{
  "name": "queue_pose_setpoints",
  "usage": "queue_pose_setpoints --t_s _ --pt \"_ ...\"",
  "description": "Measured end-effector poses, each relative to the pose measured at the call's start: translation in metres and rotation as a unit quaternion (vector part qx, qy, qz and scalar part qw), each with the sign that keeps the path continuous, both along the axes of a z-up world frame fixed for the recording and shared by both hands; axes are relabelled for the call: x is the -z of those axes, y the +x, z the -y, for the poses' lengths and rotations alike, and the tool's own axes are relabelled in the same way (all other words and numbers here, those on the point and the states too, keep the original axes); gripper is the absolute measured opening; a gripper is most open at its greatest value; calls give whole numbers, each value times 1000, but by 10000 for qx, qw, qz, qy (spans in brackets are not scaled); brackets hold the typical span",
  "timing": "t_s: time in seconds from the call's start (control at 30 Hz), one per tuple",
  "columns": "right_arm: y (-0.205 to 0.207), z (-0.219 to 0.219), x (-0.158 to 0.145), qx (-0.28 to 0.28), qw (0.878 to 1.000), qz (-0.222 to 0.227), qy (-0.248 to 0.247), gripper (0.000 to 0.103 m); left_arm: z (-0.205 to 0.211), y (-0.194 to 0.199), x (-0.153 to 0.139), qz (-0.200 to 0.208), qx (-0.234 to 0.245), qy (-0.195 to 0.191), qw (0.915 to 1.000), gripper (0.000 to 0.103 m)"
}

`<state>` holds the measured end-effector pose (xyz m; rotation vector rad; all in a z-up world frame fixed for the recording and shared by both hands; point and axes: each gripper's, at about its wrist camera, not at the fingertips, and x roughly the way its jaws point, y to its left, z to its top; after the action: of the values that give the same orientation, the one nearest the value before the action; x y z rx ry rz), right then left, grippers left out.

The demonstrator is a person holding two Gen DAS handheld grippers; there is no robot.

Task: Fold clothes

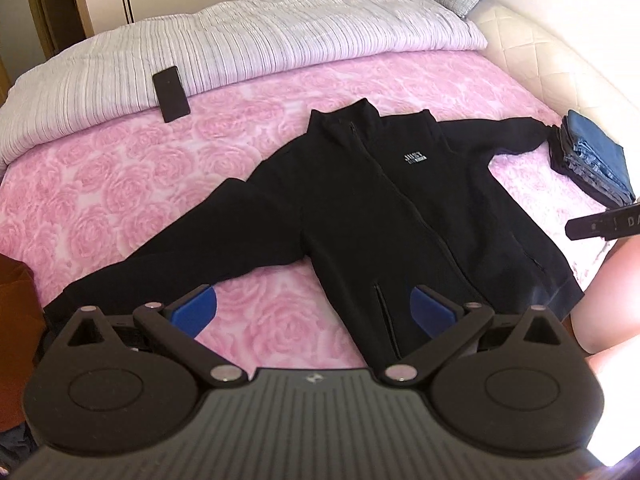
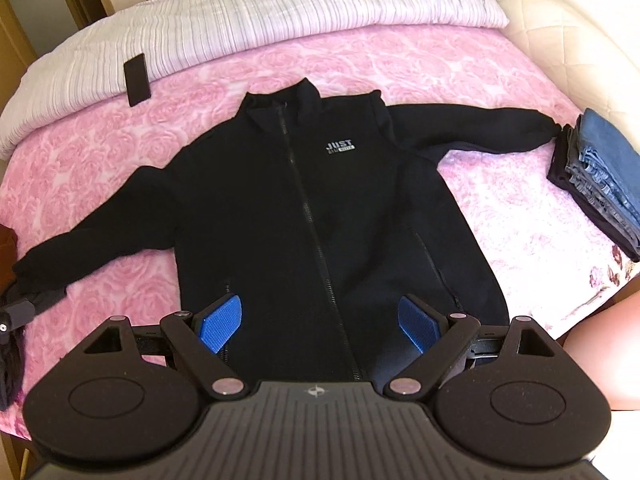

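Black and soft, the jacket lies flat on the pink rose bedspread, zipped up, front side up, with both sleeves spread out to the sides. My right gripper hangs over its bottom edge with the blue pads wide apart, holding nothing. My left gripper hangs near the sleeve on the left and the bottom corner, also wide apart and holding nothing. A stack of folded jeans sits just past the cuff of the other sleeve. A dark phone leans on the white striped quilt farther back.
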<state>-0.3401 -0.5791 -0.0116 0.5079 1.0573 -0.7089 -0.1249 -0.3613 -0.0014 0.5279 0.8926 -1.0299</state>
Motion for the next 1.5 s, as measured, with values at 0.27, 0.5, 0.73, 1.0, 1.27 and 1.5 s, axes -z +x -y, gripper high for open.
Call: queue_pose_setpoints --t_s 0.27,0.5,0.73,1.0,1.27,1.5 --pt "-40 -6 29 33 9992 -278 278 88 9 -21 6 197 105 307 9993 102" --pt "-79 -17 45 51 9978 -487 447 88 21 -50 17 174 302 491 9982 102" --pt "-86 -23 50 -255 9971 -561 455 88 17 -64 14 281 283 515 9979 102" --pt "-60 -39 52 -672 9956 -498 430 88 -17 -51 16 262 -174 561 9979 102" --pt "-28 -66 11 -821 9934 691 -407 88 -55 -14 16 333 -243 341 9986 102" --pt "37 -108 -7 -924 9912 629 -712 88 -106 52 21 287 -123 149 9994 102"
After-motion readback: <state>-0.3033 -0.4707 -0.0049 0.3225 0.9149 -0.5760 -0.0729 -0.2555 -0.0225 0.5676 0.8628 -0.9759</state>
